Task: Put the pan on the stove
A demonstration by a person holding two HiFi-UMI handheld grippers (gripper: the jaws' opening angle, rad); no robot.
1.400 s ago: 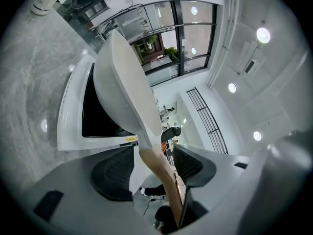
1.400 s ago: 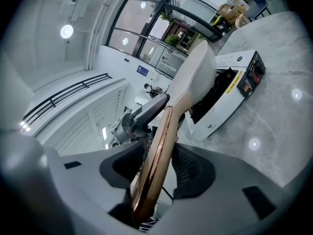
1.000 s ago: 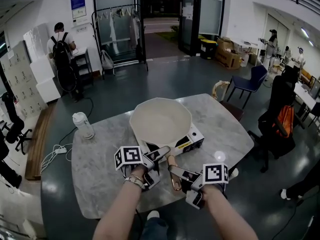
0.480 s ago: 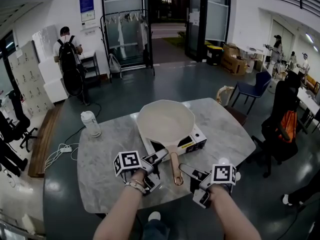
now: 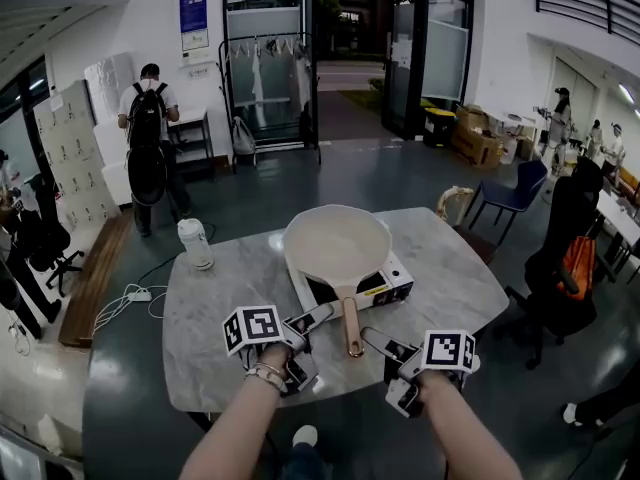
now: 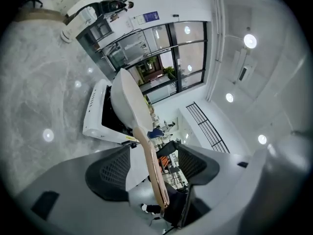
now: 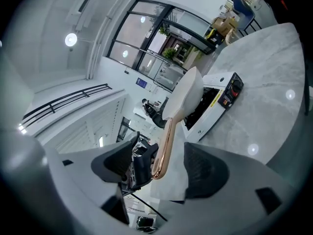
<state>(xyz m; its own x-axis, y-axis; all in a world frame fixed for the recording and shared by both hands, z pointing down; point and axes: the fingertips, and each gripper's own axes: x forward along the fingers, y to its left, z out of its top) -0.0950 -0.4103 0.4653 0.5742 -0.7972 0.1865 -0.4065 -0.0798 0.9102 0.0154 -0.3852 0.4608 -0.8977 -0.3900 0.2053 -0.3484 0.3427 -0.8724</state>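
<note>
Since a second ago the pan (image 5: 337, 245) has gone from tilted, with both grippers at its handle (image 5: 351, 326), to flat on the stove (image 5: 388, 286), and the grippers have drawn back toward the person.

Nearest the camera, the left gripper (image 5: 314, 317) hovers over the table (image 5: 215, 313) just left of the handle. Its jaws stand wide apart and hold nothing. In the left gripper view the copper-coloured handle shows in the gap between the pads and touches neither. The right gripper (image 5: 376, 343) sits just right of the handle's end. Its jaws are also spread and empty, and in the right gripper view the looped tip of the handle shows in the gap, clear of both pads.

The handle points back toward the person and sticks out past the stove's front edge. Beyond it the cream pan rests upright on the black top of the white stove, covering most of it. The stove stands near the middle of the pale marble table.

Farther left on the table a clear bottle (image 5: 196, 243) stands near the edge. Beyond the table a person (image 5: 148, 138) with a backpack stands by the wall, a clothes rack (image 5: 262, 63) is near the glass doors, and a blue chair (image 5: 515, 190) stands at the right.
</note>
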